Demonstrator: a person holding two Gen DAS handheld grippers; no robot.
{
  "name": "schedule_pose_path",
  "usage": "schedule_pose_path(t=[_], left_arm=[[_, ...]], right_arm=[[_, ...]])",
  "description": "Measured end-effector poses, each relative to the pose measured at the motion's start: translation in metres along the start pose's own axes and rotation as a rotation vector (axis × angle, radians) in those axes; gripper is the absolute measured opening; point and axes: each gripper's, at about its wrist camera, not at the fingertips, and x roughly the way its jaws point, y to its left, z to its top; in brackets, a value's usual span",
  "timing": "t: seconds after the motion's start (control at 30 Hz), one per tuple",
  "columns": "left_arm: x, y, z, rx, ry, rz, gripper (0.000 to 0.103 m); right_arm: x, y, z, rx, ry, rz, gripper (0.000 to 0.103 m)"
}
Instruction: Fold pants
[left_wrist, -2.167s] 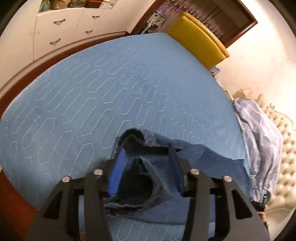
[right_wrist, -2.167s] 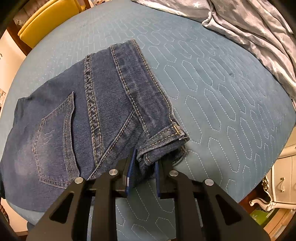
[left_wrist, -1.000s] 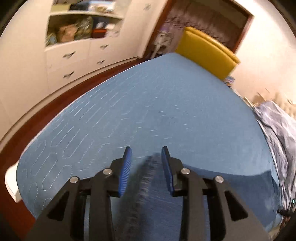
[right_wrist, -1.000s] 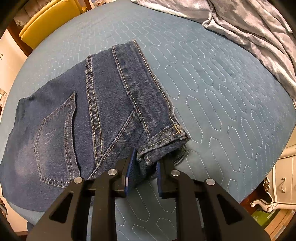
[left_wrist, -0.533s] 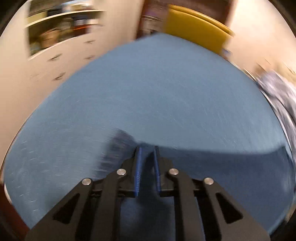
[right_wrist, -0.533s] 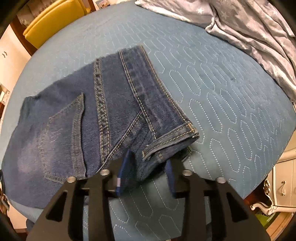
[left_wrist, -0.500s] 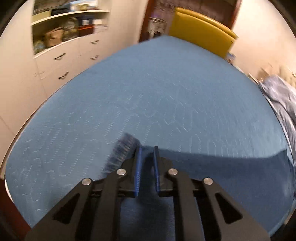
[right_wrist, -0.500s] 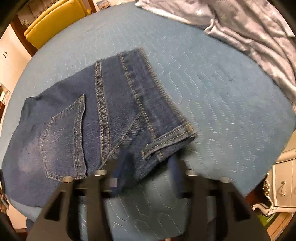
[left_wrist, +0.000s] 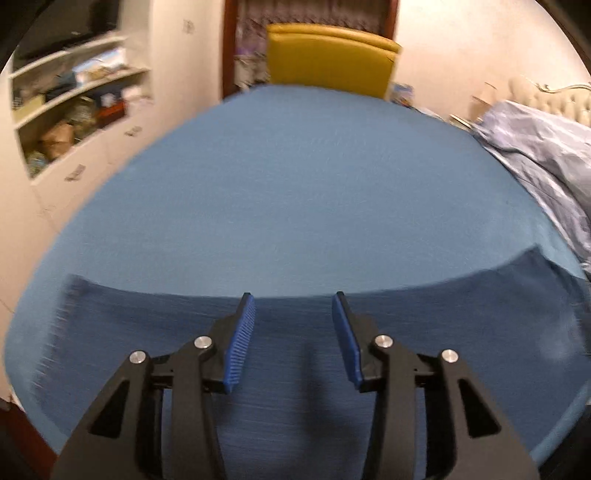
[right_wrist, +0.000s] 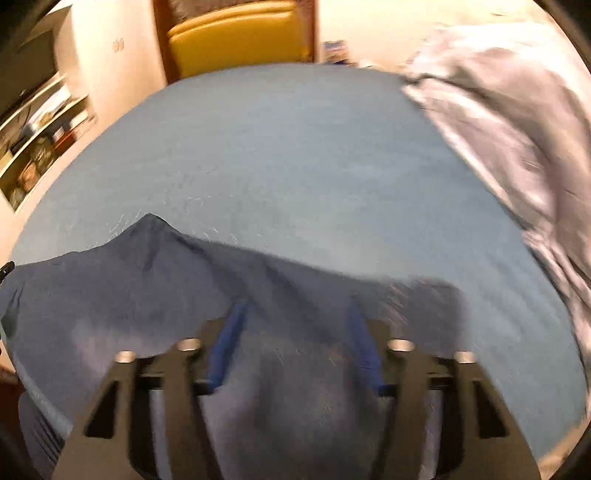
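The dark blue jeans (left_wrist: 155, 317) lie spread across the near part of the blue quilted bed (left_wrist: 295, 192). My left gripper (left_wrist: 293, 301) is open and empty, just above the jeans near their far edge. In the right wrist view the jeans (right_wrist: 155, 280) lie below my right gripper (right_wrist: 295, 306), which is open and holds nothing. Both views are blurred by motion.
A yellow chair (left_wrist: 332, 55) stands beyond the bed's far edge. A grey-blue duvet (left_wrist: 546, 147) is bunched along the right side; it also shows in the right wrist view (right_wrist: 509, 122). White shelves and drawers (left_wrist: 74, 110) line the left wall.
Both grippers have opened and let go of the jeans. Both cameras have swung up and now look across the bed toward the yellow chair.
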Motion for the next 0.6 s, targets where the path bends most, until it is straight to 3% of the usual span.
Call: schedule_pose_path(t=[0.03, 0.1, 0.13, 0.23, 0.33, 0.43, 0.53, 0.6], left_arm=[[0.002, -0.023, 0.000, 0.005, -0.002, -0.031, 0.029], [0.009, -0.065, 0.004, 0.030, 0.005, -0.099, 0.023], [0.015, -0.097, 0.004, 0.065, 0.012, -0.145, 0.021], [0.040, -0.174, 0.009, 0.188, 0.029, -0.214, 0.021], [0.074, -0.226, 0.005, 0.230, 0.091, -0.262, 0.018], [0.113, -0.240, -0.001, 0.294, 0.142, -0.198, 0.014], [0.118, -0.227, 0.014, 0.201, 0.123, -0.162, 0.013], [0.108, -0.220, 0.018, 0.159, 0.107, -0.212, 0.013]], right_arm=[[0.019, 0.004, 0.007, -0.019, 0.013, -0.007, 0.026], [0.059, 0.003, 0.011, -0.057, 0.060, -0.100, 0.015], [0.071, -0.004, 0.010, -0.038, 0.074, -0.102, 0.011], [0.081, -0.017, 0.004, 0.028, 0.041, -0.070, 0.008], [0.082, -0.007, -0.001, -0.009, 0.012, -0.129, 0.008], [0.082, -0.007, -0.002, 0.019, 0.009, -0.114, 0.008], [0.080, -0.011, -0.006, 0.045, 0.004, -0.085, 0.008], [0.078, -0.015, -0.006, 0.048, 0.001, -0.075, 0.008]])
